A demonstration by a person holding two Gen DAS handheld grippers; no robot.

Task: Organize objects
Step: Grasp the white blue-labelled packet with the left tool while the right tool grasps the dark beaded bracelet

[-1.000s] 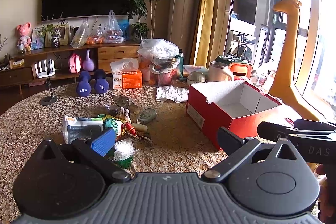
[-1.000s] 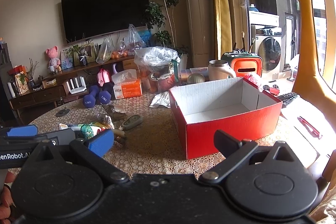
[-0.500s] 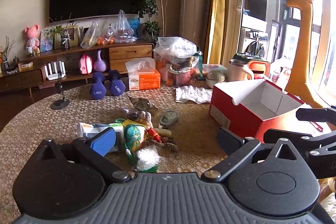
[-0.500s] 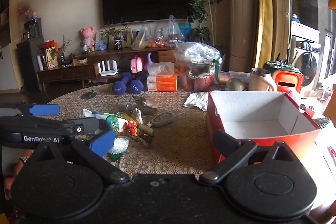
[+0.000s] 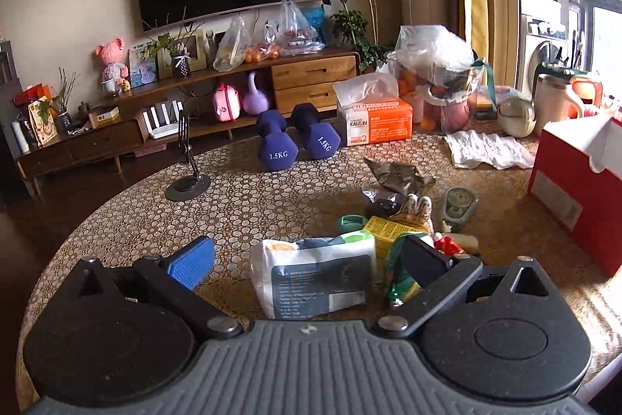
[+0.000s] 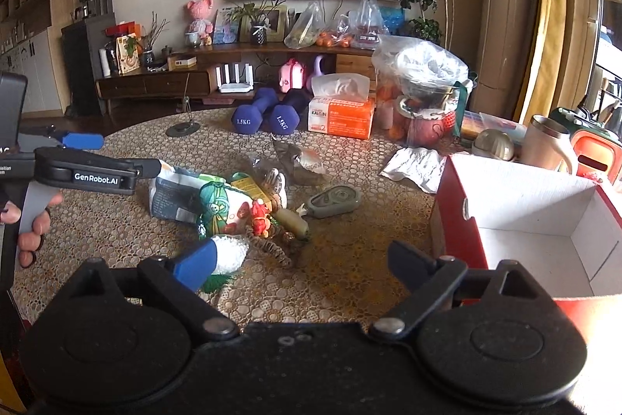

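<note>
Tools swung from red box [image 6: 517,220] toward clutter; left tool [image 5: 307,261], apart, now straddles white pouch [image 5: 315,279]; right tool [image 6: 301,267] narrowing slightly, empty.

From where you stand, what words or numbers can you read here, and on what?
"1.5KG": on each of the two purple dumbbells.
"GenRobot.AI": on the left gripper.
"KAI" then unclear letters, and "2": on the orange tissue box.
Print on the white pouch and yellow packet: too small to read.
</note>
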